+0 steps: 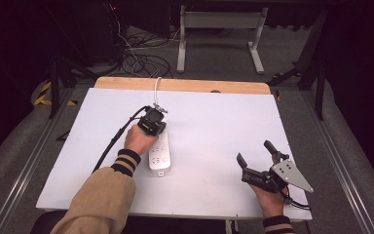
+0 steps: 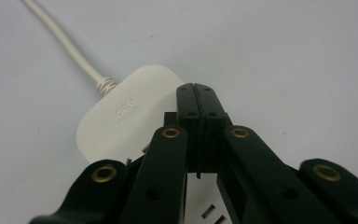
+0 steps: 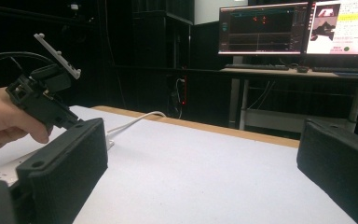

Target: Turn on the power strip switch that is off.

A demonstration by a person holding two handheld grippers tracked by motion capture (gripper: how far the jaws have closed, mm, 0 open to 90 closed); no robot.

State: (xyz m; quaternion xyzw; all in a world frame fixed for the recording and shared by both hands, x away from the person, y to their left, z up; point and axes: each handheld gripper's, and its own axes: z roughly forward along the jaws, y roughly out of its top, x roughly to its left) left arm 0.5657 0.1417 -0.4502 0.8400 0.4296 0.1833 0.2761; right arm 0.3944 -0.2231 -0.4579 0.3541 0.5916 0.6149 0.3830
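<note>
Half the power strip (image 2: 121, 116) behind closed fingers (image 2: 189, 107)

tan sleeve (image 1: 100, 197), black-striped cuff (image 1: 125, 162), black fingers (image 2: 198, 105)

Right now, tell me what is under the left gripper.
The white power strip lies under the shut left gripper, its cable leading away. The jaws cover part of its top; contact cannot be told.

Power strip (image 2: 121, 121): smooth white plastic with a slight sheen, embossed logo. Beneath it, the table (image 1: 214, 122) top is matt white, with a bare wood strip (image 1: 185, 85) along the far edge. Left gripper (image 2: 196, 91): matt black plastic with brass-coloured rivets.
</note>
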